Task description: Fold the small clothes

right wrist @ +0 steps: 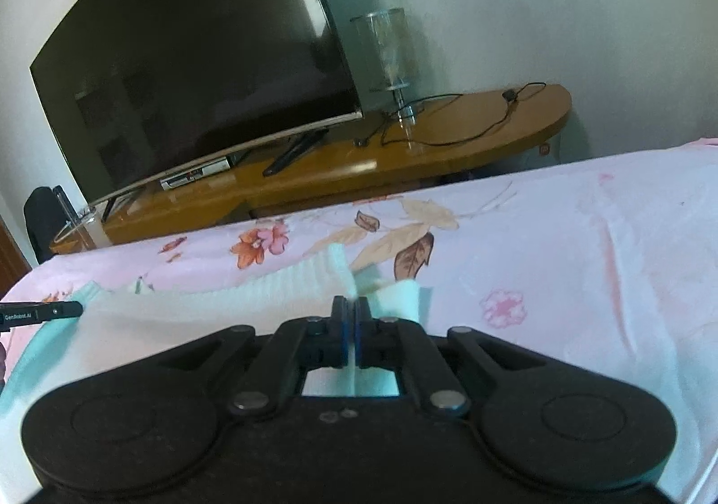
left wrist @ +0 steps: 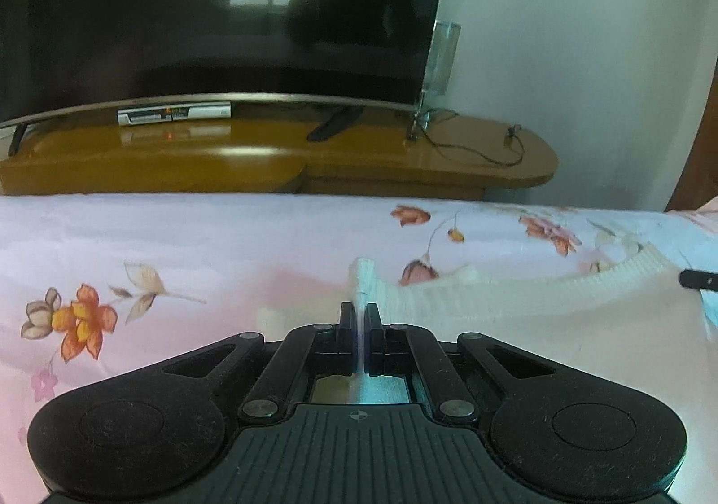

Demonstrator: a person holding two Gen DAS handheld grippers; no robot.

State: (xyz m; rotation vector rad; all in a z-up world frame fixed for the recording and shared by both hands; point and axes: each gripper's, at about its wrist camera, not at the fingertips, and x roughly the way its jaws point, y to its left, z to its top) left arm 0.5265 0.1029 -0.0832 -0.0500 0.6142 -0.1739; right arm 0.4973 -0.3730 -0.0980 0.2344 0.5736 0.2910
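Note:
A small white knit garment (left wrist: 516, 320) with a ribbed edge lies on the pink floral bedsheet (left wrist: 179, 243). My left gripper (left wrist: 359, 308) is shut on the garment's left corner. In the right wrist view my right gripper (right wrist: 351, 304) is shut on the same garment (right wrist: 188, 329) at its right corner. The ribbed hem stretches between the two grippers. The right gripper's tip shows at the right edge of the left wrist view (left wrist: 700, 279), and the left gripper's tip shows at the left edge of the right wrist view (right wrist: 40, 311).
Beyond the bed's far edge stands a wooden TV stand (left wrist: 448, 158) with a large dark TV (left wrist: 215, 10), a set-top box (left wrist: 172, 114), a glass lamp (right wrist: 390, 50) and a black cable (right wrist: 471, 122). A white wall is behind.

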